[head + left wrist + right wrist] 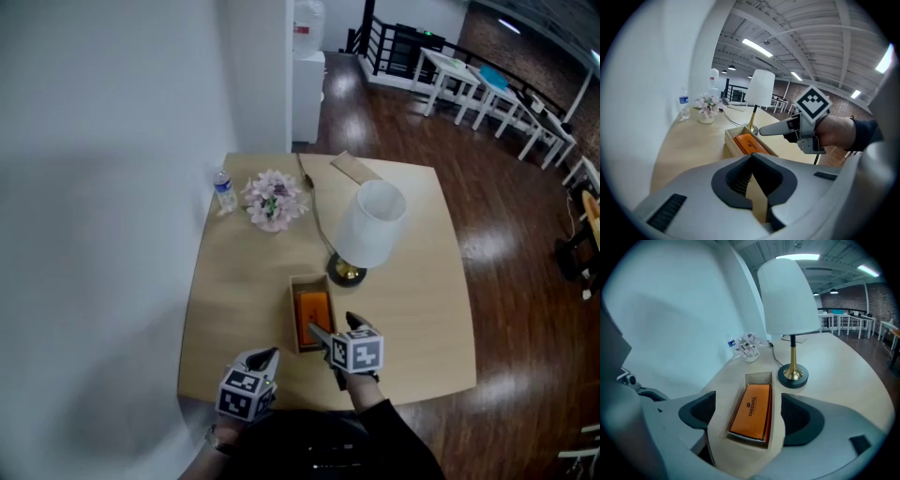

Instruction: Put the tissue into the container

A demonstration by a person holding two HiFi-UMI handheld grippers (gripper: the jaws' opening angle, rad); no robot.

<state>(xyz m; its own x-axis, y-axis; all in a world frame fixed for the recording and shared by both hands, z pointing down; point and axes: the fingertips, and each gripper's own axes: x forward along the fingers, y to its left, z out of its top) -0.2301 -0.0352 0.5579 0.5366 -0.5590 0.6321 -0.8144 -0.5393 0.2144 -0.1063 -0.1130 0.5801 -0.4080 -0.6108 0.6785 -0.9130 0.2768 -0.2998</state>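
Observation:
An orange tissue pack (313,317) lies inside the open wooden container (293,321) on the tan table (234,291). My right gripper (336,330) hovers over the container's near end. In the right gripper view it (747,401) stands open, with nothing held, its jaws to either side of the tissue pack (752,416) in the container (758,377). My left gripper (266,356) sits at the table's near edge, left of the container, and is shut and empty (751,157). The left gripper view also shows the container (731,140), the tissue pack (749,143) and the right gripper (778,128).
A white-shaded lamp (371,225) with a brass base (346,273) stands just beyond the container. A flower vase (273,200), a water bottle (223,190), a cable and a flat brown piece (354,169) sit at the far side. A white wall borders the left.

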